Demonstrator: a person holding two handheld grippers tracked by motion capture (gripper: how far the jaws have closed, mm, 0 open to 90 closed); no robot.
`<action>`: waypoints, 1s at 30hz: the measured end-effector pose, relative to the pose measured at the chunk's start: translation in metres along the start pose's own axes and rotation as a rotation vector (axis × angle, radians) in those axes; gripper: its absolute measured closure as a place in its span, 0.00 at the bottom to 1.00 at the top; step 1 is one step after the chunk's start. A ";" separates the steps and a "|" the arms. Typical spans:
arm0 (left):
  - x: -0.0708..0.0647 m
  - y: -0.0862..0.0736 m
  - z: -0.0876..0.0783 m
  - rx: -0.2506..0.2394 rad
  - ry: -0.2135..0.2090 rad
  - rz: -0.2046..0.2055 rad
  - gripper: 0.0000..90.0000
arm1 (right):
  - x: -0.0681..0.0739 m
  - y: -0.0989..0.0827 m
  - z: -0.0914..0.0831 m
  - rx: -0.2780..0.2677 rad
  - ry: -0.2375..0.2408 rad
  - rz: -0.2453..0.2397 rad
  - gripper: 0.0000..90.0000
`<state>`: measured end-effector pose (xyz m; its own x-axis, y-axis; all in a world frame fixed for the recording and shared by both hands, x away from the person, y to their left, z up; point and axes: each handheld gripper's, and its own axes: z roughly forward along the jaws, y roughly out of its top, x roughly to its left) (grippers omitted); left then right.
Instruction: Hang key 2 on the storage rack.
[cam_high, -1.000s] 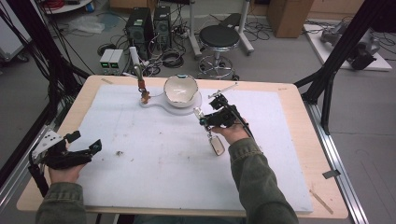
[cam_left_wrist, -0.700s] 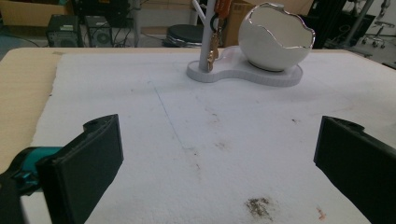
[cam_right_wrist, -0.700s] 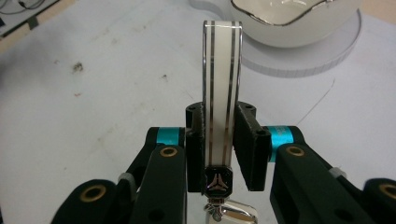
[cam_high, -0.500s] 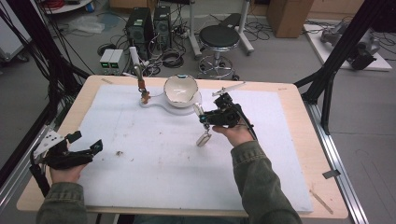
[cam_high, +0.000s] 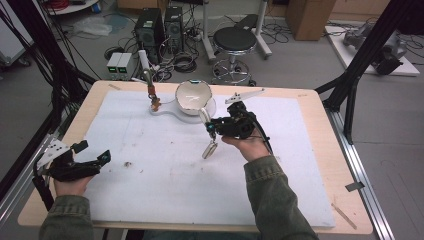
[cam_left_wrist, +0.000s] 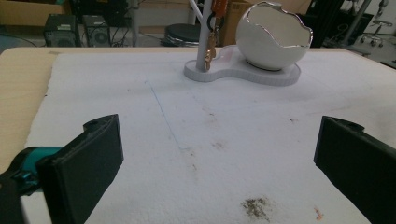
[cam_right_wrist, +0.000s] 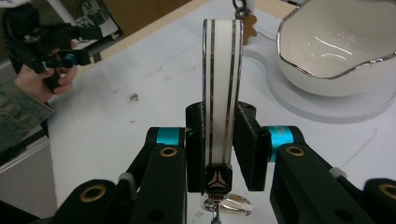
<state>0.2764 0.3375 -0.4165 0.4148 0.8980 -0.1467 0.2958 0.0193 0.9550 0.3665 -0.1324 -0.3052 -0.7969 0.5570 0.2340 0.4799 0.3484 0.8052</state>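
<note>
Above the middle of the white-covered tabletop (cam_high: 150, 195), the right hand-held gripper (cam_high: 214, 127) is clenched on a key fob strap (cam_right_wrist: 222, 74), a white loop with dark stripes and a small metal tag hanging below it. In the high view the strap hangs clear of the surface, just in front of the egg-shaped bowl (cam_high: 193, 95). The bowl sits on a white stand (cam_left_wrist: 243, 72) at the far edge; the stand's upright post (cam_left_wrist: 203, 32) already carries a bunch of keys (cam_left_wrist: 211, 44).

The left hand-held gripper (cam_left_wrist: 219, 158) rests low at the near left corner, jaws wide and released, nothing between them, well apart from the stand.

Judgement: the step in hand is the carry, with the strap lifted and being brought toward the stand. Whether it is meant for the bowl or the post cannot be told. The next move calls for bringing the strap over the bowl's jagged rim or up to the post, keeping the dangling tag from catching the rim, and only then easing the jaws apart.
</note>
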 end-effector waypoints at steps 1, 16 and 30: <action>0.000 0.000 0.000 0.000 0.000 0.001 0.02 | 0.000 0.000 0.000 0.000 0.000 0.000 0.83; -0.001 0.001 0.001 -0.002 -0.023 -0.015 0.02 | 0.014 0.002 0.005 -0.041 0.051 -0.018 0.83; -0.014 0.010 0.005 -0.014 -0.079 -0.003 0.02 | 0.032 0.002 0.017 -0.057 0.103 -0.051 0.83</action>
<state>0.2780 0.3233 -0.4063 0.4804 0.8607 -0.1687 0.2852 0.0286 0.9580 0.3484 -0.1014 -0.3052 -0.8548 0.4580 0.2442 0.4184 0.3296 0.8463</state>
